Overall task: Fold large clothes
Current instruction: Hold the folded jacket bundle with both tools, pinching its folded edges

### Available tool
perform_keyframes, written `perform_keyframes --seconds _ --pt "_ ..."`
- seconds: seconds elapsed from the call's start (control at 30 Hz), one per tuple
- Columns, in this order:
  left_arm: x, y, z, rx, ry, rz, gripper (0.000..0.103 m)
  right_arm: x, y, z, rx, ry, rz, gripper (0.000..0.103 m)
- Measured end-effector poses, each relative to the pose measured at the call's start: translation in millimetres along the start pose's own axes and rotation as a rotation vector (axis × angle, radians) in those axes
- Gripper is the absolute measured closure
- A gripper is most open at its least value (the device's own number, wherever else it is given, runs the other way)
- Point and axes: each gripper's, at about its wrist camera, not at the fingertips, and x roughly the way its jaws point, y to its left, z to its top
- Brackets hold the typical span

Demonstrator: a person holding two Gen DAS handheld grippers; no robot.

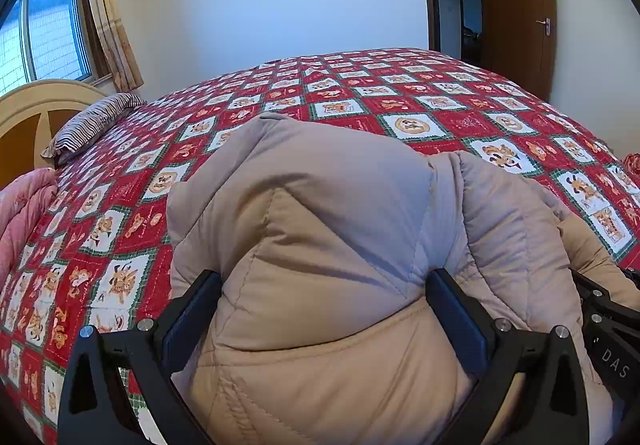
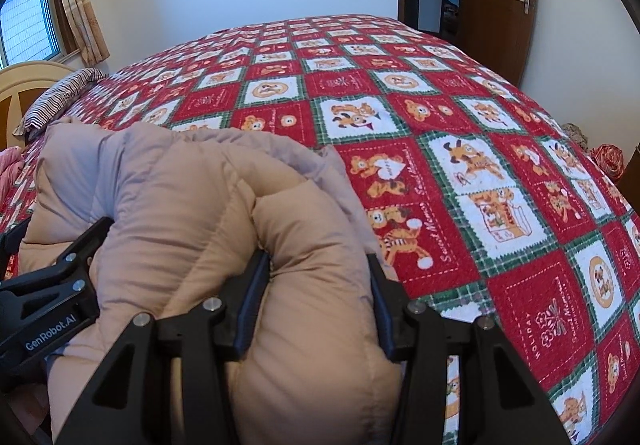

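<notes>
Black jaws of the right gripper (image 2: pixel 318 291) clamp a fat roll of a beige quilted down jacket (image 2: pixel 192 213), while the left gripper (image 1: pixel 324 309) pinches a wider bundle of the same garment just beside it. Both tools hold the puffy coat bunched ahead of their fingers, above the near edge of a red cartoon-print bedspread (image 2: pixel 460 149). To do this fold well, both grips should probably stay level with each other and lay the padded bulk down flat on the spread ahead, so trapped air does not spring it open. Stitched in broad panels, the jacket looks soft, thick and slippery, its pale lining showing at the far folds.
</notes>
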Motion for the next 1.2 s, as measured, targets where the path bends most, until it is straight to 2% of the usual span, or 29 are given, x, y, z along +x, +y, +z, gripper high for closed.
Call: perform_keyframes --seconds 0.93,1.2 --pt "7 -15 1 0.038 0.003 0.036 0.001 6 -6 -5 0.033 0.01 0.016 0.052" --pt "3 -14 3 0.047 0.012 0.034 0.001 9 -15 -7 0.069 0.005 0.065 0.051"
